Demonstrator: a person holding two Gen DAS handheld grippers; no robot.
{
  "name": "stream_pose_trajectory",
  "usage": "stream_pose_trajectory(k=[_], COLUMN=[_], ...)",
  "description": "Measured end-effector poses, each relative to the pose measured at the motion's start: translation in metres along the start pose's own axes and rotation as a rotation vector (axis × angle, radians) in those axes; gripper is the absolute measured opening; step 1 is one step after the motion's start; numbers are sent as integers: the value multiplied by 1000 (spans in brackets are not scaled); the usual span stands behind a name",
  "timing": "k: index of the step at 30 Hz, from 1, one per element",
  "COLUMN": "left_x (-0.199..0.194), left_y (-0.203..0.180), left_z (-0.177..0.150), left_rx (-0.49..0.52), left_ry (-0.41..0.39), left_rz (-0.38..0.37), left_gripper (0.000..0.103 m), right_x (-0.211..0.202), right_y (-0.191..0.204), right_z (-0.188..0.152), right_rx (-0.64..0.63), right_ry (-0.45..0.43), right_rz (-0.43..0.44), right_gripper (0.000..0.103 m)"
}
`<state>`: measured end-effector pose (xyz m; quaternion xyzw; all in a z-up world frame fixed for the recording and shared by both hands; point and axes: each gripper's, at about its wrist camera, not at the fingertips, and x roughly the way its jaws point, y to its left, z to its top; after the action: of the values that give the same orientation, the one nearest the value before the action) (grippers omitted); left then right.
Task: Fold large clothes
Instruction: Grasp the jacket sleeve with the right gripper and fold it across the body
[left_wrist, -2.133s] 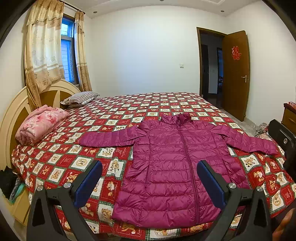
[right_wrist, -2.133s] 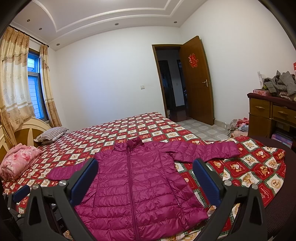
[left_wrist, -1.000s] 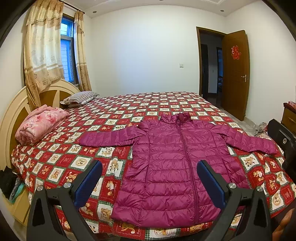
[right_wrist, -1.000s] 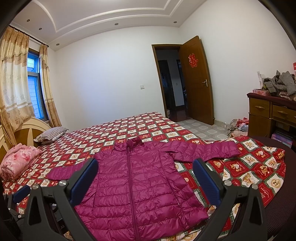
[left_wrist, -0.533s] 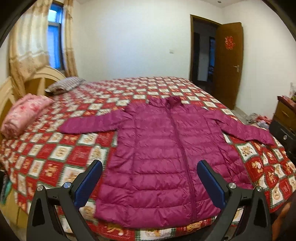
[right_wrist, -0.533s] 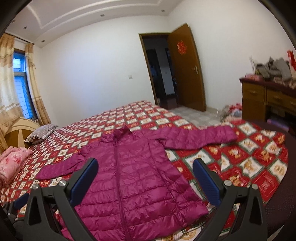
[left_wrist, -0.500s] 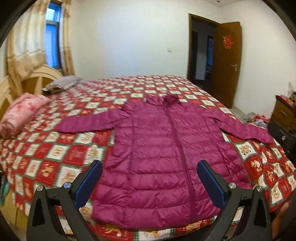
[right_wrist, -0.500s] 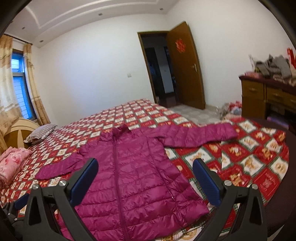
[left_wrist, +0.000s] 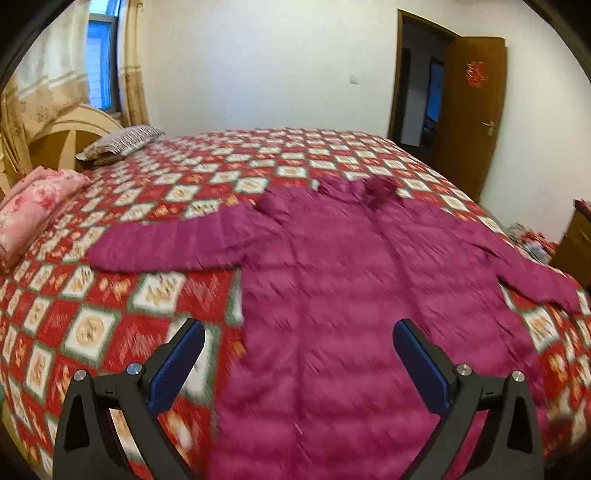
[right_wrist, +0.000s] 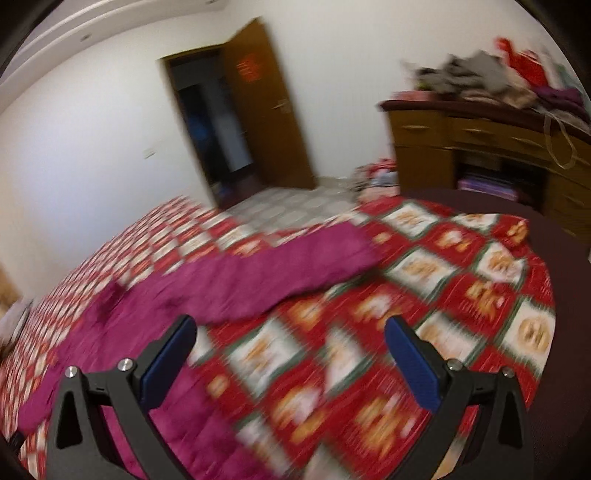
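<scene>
left wrist view: a magenta quilted jacket (left_wrist: 354, 295) lies flat, front up, on a bed (left_wrist: 155, 206) covered in a red, white and green checked spread. the collar points toward the far side of the bed, the hem toward the camera. both sleeves are spread outward; the left sleeve (left_wrist: 166, 243) rests on the spread, the right sleeve (left_wrist: 532, 273) reaches toward the bed's right edge. the left gripper (left_wrist: 298, 363) hangs above the lower part of the jacket, its blue-padded fingers (left_wrist: 177, 363) wide apart and holding nothing; no contact with the cloth is visible. a striped pillow (left_wrist: 122, 142) and a folded pink quilt (left_wrist: 33, 214) lie at the head of the bed, near a curved headboard (left_wrist: 70, 136). a curtain (left_wrist: 44, 85) hangs at the window, and a brown door (left_wrist: 472, 110) stands open on the far wall.

right wrist view (strongly blurred): the right gripper (right_wrist: 290, 363) is above bare spread just beside the jacket's right sleeve (right_wrist: 280, 266), its fingers (right_wrist: 412, 363) also wide apart and empty. the jacket body (right_wrist: 103, 332) fills the lower left. a wooden dresser (right_wrist: 480, 147) stands right of the bed, with a heap of clothes (right_wrist: 491, 81) on top.
</scene>
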<state>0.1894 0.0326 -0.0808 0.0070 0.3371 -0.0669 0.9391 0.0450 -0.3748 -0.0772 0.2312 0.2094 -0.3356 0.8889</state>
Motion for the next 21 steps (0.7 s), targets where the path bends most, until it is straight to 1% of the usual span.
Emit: stream_pose_trajectory(k=[2, 4, 8, 10, 11, 12, 15, 16, 17, 18, 19, 20, 21], left_x=[15, 34, 72, 92, 103, 112, 133, 138, 143, 149, 155, 159, 164], left_y=[9, 19, 40, 52, 57, 61, 70, 71, 71, 70, 69, 69, 67], left_z=[13, 25, 42, 45, 45, 45, 39, 37, 35, 32, 28, 25, 20], left_rx=[3, -3, -33, -48, -53, -58, -64, -61, -56, -46, -32, -22, -10], left_ry=[-9, -13, -14, -23, -19, -13, -2, 1, 5, 10, 16, 20, 27], left_rz=[16, 30, 58, 83, 101, 115, 131, 135, 138, 143, 150, 155, 162], left_gripper=[102, 102, 102, 102, 102, 102, 102, 102, 102, 102, 102, 102, 102], right_x=[23, 48, 95, 122, 131, 145, 172, 177, 184, 188, 191, 188, 188], right_y=[-20, -36, -49, -50, -52, -52, -55, -55, -53, -52, -52, -50, -48], right_z=[21, 36, 51, 53, 54, 54, 47, 45, 40, 38, 36, 35, 35], right_rx=[38, 76, 120, 106, 104, 100, 115, 112, 106, 101, 96, 83, 78], right_ry=[11, 39, 92, 127, 136, 159, 217, 236, 260, 274, 278, 260, 260], right_rz=[-56, -77, -123, -172, -180, -191, -205, -211, -210, -207, -212, -229, -225], right_gripper=[103, 103, 103, 96, 94, 90, 81, 77, 65, 59, 58, 53, 43])
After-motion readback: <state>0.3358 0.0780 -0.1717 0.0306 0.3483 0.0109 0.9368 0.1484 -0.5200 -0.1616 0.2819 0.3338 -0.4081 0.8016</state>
